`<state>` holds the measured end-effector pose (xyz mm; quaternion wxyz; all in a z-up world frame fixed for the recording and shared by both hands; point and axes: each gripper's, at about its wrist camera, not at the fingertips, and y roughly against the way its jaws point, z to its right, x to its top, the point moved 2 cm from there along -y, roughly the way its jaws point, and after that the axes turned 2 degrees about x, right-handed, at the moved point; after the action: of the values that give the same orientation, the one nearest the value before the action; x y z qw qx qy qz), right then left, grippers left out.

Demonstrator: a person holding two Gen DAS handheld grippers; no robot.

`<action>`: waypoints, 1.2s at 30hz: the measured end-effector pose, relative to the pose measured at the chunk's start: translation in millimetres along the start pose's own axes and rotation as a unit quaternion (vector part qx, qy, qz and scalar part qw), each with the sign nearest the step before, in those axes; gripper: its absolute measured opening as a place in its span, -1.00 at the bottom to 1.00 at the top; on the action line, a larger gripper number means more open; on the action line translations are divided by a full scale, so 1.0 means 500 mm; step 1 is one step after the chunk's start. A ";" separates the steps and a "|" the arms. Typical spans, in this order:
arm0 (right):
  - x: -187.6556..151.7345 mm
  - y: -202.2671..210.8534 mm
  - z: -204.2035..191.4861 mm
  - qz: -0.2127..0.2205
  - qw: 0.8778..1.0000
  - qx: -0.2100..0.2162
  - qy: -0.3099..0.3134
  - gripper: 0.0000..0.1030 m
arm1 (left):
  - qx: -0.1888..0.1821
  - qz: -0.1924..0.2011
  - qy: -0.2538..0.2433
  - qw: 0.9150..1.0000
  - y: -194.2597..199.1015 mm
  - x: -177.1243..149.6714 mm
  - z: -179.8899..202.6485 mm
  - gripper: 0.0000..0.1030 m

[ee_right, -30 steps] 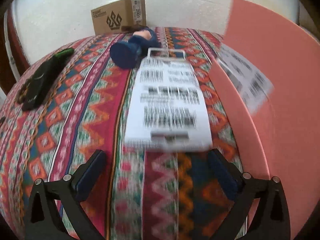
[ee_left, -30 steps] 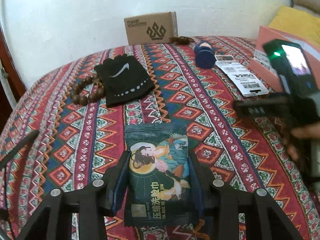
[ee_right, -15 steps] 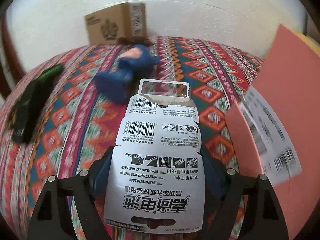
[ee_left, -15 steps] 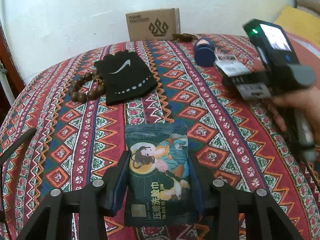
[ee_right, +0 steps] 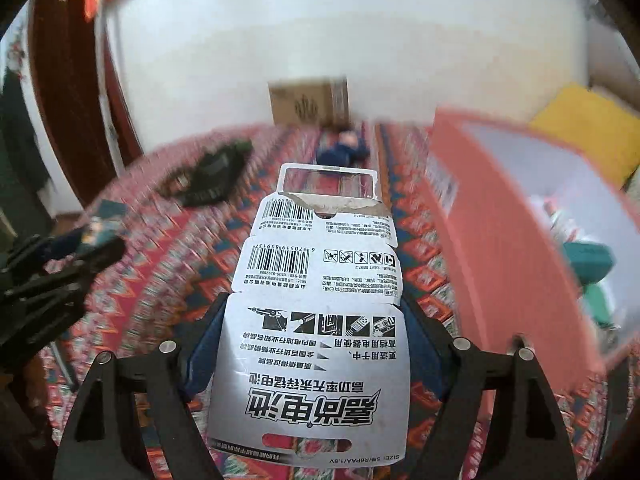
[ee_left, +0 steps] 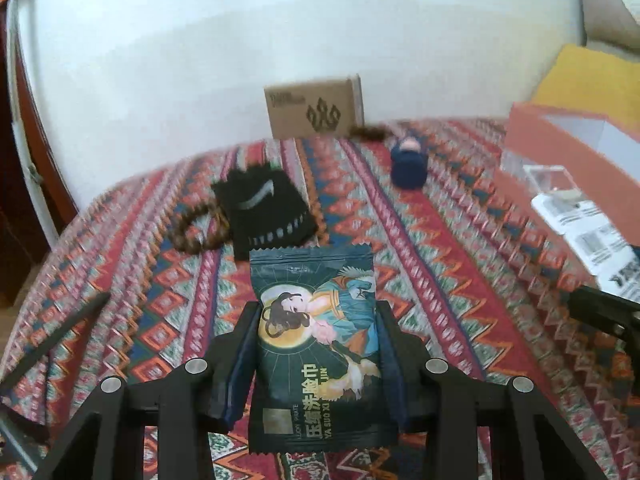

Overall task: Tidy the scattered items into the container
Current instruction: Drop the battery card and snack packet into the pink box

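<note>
In the left wrist view, the left gripper (ee_left: 316, 354) is clamping a dark green illustrated sachet (ee_left: 316, 344) above the patterned cloth (ee_left: 440, 280), with black glove (ee_left: 266, 210) and brown bead bracelet (ee_left: 196, 228) sharp. In the right wrist view, the right gripper (ee_right: 316, 344) is pinching a white printed battery card (ee_right: 316, 328), and the open salmon-pink box (ee_right: 504, 248) is revealing teal contents inside.

Black tongs (ee_left: 316, 344) (blue pads, silver screws)
</note>
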<state>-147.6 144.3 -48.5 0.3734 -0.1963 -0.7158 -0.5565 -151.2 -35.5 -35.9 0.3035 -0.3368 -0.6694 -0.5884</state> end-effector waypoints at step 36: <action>0.199 0.358 0.531 0.228 0.946 -0.179 -0.147 0.76 | -0.189 0.073 -0.038 0.979 0.048 0.361 0.555 1.00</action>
<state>-170.8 435.6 115.5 0.3400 -0.4970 -0.5877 -0.5404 -241.1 258.6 88.9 0.2509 -0.4586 -0.5311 -0.6669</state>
